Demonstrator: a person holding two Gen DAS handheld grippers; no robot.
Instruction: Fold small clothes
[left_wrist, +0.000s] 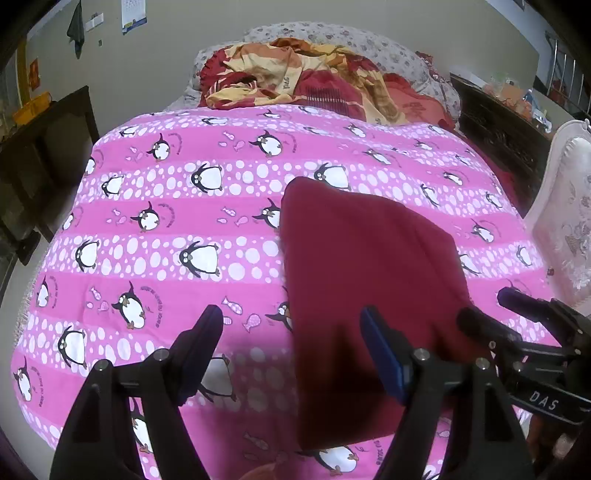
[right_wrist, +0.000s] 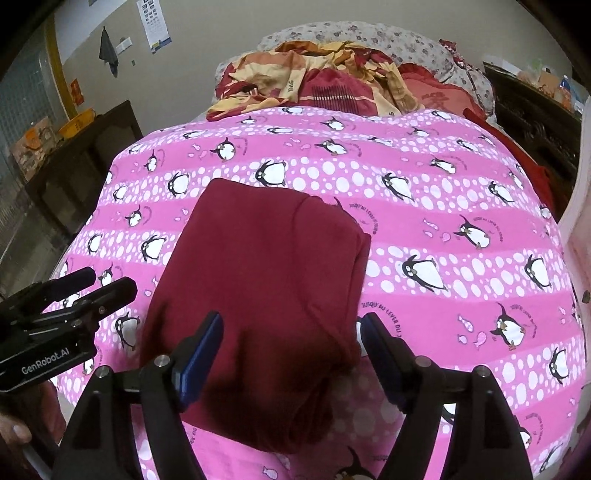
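One folded dark red garment (right_wrist: 258, 295) is lying at the centre of the frame on one pink penguin-print bedcover (right_wrist: 443, 206). Two grippers are showing in each view: the left gripper (left_wrist: 291, 354) and the right gripper (right_wrist: 291, 354), each carrying two fingers with blue pads. One crumpled red-and-yellow blanket (right_wrist: 314, 85) is sitting at the upper centre, against one floral pillow (right_wrist: 388, 40). One calendar sheet (right_wrist: 153, 22) and one dark cloth (right_wrist: 108, 51) are hanging at the upper left.
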